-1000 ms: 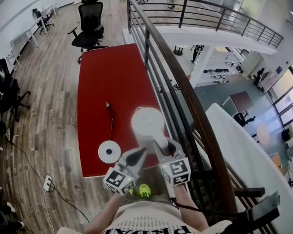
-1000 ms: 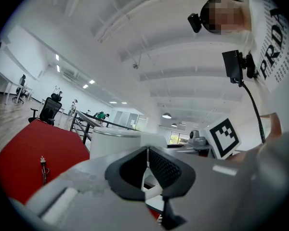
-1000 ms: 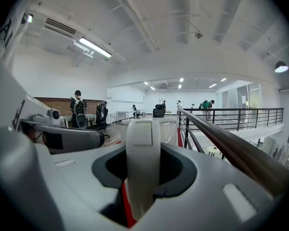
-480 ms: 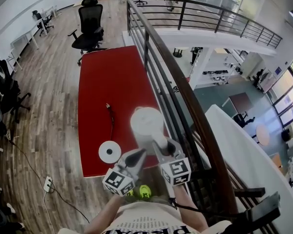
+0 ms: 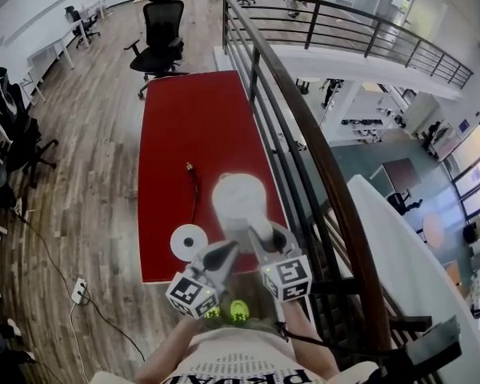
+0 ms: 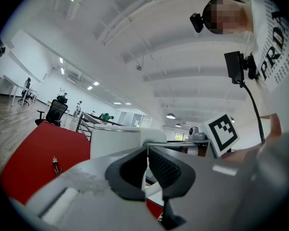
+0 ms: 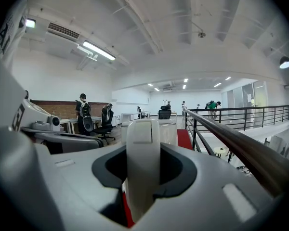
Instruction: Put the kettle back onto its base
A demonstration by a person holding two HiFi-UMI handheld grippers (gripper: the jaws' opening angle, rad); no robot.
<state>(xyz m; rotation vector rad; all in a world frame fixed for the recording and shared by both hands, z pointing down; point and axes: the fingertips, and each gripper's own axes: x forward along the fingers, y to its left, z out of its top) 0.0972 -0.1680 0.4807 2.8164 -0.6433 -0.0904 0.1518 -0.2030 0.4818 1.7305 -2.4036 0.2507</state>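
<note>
The left claw (image 6: 147,150) has its pads drawn together with nothing between them. It sits at the worktop's near edge, its tips just beside the kettle's handle. To its right, the right claw (image 5: 266,242) is partly open and clamped on that handle, holding the white electric kettle (image 5: 238,201) over the near right part of the red worktop (image 5: 184,118). The kettle is not on its round white base (image 5: 189,241), which lies by the near edge, just left of the kettle and apart from it. A dark power cord (image 5: 195,194) runs from the base toward the worktop's middle. A metal railing (image 5: 304,134) flanks the right edge. A black office chair (image 5: 162,26) stands past the far edge.
</note>
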